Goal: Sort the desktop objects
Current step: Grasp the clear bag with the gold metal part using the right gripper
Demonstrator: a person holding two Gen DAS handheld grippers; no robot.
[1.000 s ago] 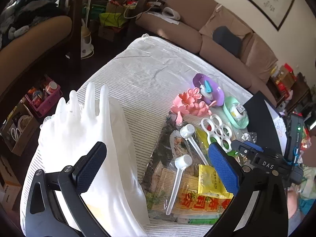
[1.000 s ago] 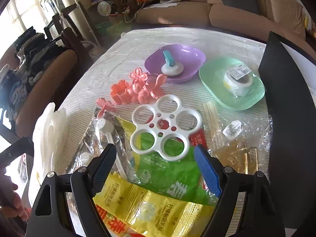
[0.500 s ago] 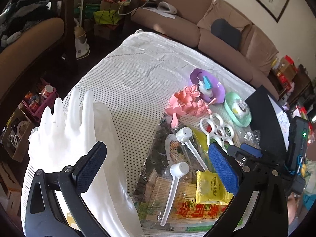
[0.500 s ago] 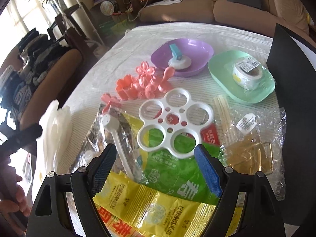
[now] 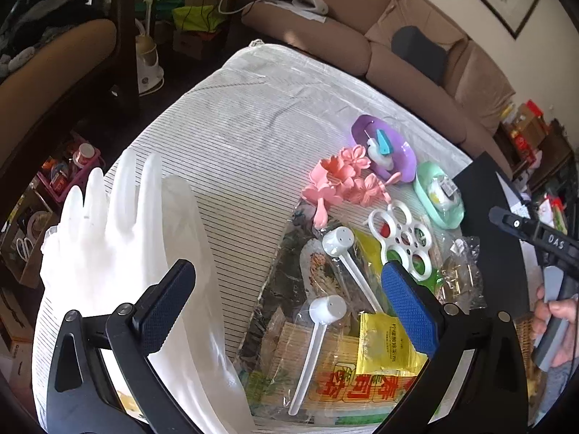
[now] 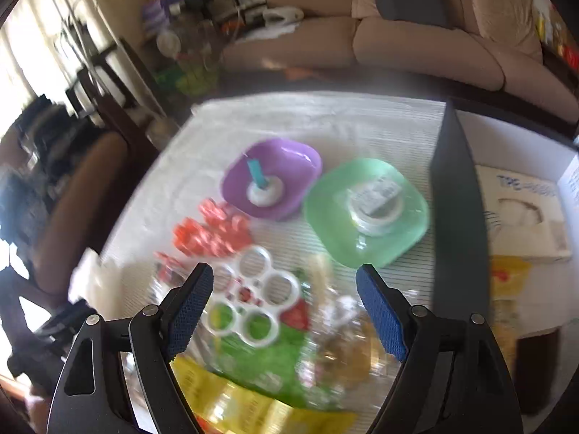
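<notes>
My left gripper [image 5: 287, 289] is open and empty, hanging over the table between a pile of white gloves [image 5: 126, 235] and two white scoops [image 5: 338, 240] lying on snack packets [image 5: 362, 372]. Pink flower moulds [image 5: 343, 181], a white ring mould [image 5: 401, 238], a purple dish [image 5: 401, 166] and a green dish [image 5: 423, 188] lie beyond. The right wrist view is blurred. My right gripper [image 6: 286, 289] is open with nothing between its fingers, above the ring mould [image 6: 249, 300] and a green packet [image 6: 275, 361]. The purple dish [image 6: 304, 159] and green dish [image 6: 325, 217] each hold a tape roll.
A black panel [image 6: 459, 199] stands upright at the table's right, with a white tissue box [image 6: 521, 209] behind it. A hand [image 5: 553, 318] holds the right gripper [image 5: 535, 238] at the right edge. Chairs stand to the left and a sofa behind the striped tablecloth [image 5: 235, 126].
The right gripper has risen and drawn back from the packets, so its view now takes in both dishes and the tissue box. The left gripper shifted only slightly.
</notes>
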